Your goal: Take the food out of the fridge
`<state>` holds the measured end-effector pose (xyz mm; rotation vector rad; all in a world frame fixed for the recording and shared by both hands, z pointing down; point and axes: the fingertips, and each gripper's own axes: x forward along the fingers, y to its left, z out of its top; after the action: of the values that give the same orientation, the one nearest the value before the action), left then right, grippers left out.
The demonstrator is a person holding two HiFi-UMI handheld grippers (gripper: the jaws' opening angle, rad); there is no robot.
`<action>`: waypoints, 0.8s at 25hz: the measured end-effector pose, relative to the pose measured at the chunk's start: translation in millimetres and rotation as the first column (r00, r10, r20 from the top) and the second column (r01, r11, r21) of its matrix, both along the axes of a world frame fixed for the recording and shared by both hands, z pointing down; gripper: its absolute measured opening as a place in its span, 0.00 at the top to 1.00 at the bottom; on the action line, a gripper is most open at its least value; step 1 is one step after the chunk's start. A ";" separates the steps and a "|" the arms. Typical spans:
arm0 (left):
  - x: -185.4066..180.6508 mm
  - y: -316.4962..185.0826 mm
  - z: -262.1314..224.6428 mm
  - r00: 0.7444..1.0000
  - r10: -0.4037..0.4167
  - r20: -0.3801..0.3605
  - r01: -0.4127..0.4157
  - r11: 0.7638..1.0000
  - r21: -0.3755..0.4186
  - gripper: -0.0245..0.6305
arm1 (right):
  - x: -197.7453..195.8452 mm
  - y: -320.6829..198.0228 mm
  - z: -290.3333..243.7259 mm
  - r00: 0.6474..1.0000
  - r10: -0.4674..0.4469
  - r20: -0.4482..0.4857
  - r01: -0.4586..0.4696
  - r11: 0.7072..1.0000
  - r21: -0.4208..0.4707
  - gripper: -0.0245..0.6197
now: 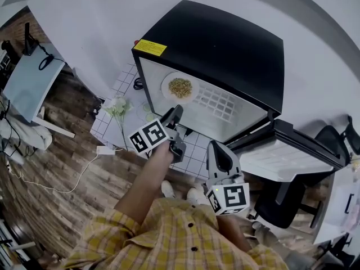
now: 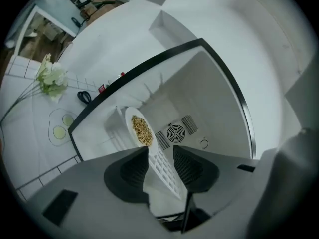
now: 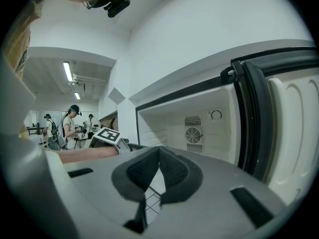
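White plate (image 1: 180,88) heaped with golden-brown grains on fridge (image 1: 225,49) shelf; left gripper (image 2: 160,156) spread, empty; right gripper (image 3: 159,156) pressed together.
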<state>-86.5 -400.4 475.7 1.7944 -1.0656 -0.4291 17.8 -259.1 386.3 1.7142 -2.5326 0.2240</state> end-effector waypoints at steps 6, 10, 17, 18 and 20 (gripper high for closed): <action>-5.4 -27.3 20.9 0.985 -0.047 -0.165 0.033 0.996 -0.086 0.73 | 2.7 -1.5 -0.2 1.000 0.019 -0.012 -0.019 1.000 0.000 0.95; -9.7 -39.1 32.1 0.964 -0.091 -0.250 0.056 0.988 -0.143 0.73 | 2.4 -2.3 -1.0 0.999 0.025 -0.024 -0.025 1.000 0.003 0.95; -16.3 -58.0 49.8 0.929 -0.149 -0.339 0.083 0.976 -0.202 0.76 | 8.1 -5.4 -1.6 0.998 0.044 -0.036 -0.044 0.999 0.008 0.95; -16.1 -60.3 51.2 0.927 -0.153 -0.342 0.084 0.974 -0.208 0.76 | 8.3 -5.9 -1.6 0.998 0.044 -0.037 -0.044 0.999 0.007 0.95; -17.3 -64.8 54.3 0.923 -0.166 -0.348 0.091 0.971 -0.222 0.77 | 7.6 -6.5 -1.7 0.998 0.041 -0.039 -0.041 0.999 0.007 0.95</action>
<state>-103.7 -465.1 530.0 1.3997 -0.9291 -0.6815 25.4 -265.5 384.6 1.7567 -2.4750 0.1844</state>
